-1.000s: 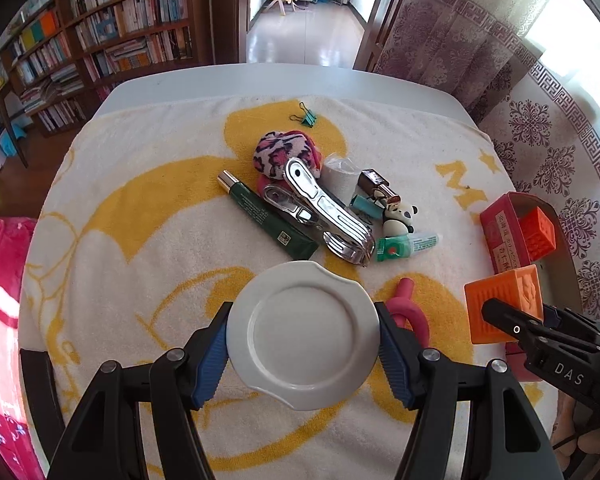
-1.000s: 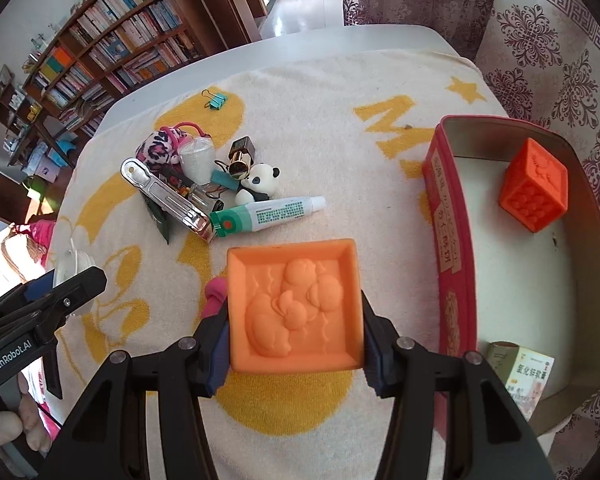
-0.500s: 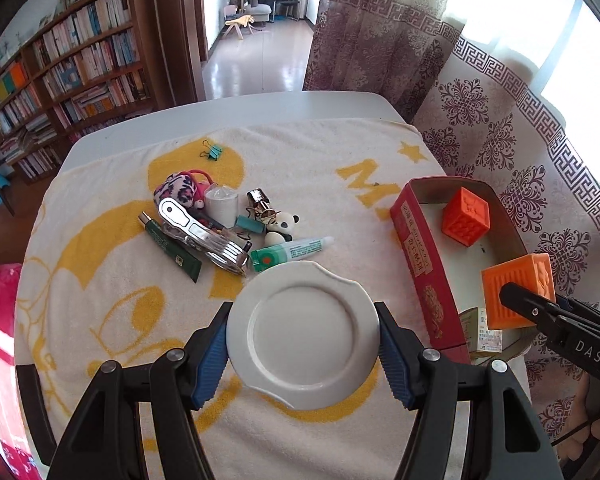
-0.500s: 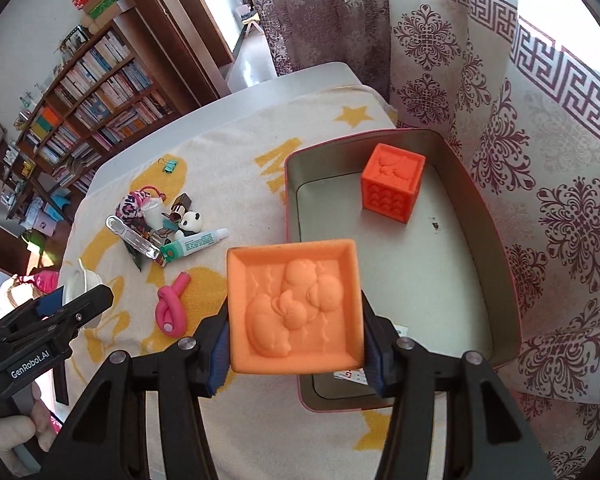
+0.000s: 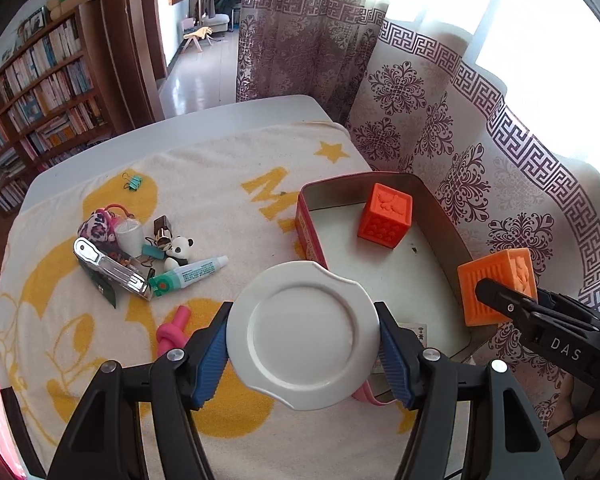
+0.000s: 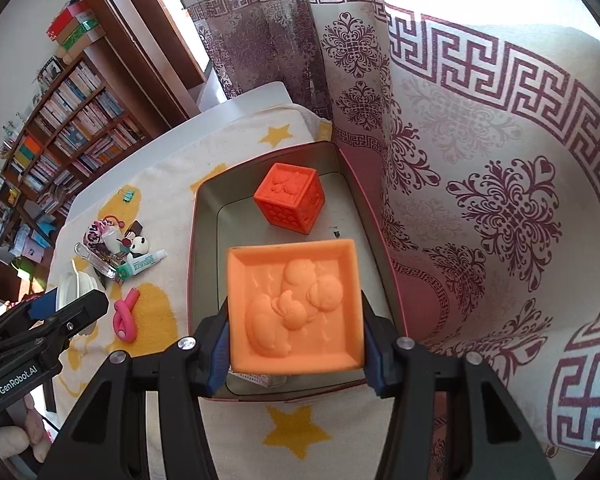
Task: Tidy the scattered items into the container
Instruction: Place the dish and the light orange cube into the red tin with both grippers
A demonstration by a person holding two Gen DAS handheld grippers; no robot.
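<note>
Two loads hang over the tin (image 6: 204, 216): the right hand-held gripper (image 6: 294, 346) pinches an orange block (image 6: 294, 304), the left hand-held gripper (image 5: 303, 350) a white plate (image 5: 303, 334) at the tin's near-left wall; released there, the plate could tip out.

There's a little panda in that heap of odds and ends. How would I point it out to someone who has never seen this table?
Start at the cream towel with yellow patterns covering the table, then find the cluster of small items left of the red metal tin. At the cluster's right edge, just above the green-and-white tube, sits the small black-and-white panda figurine, the only animal shape there.
</note>
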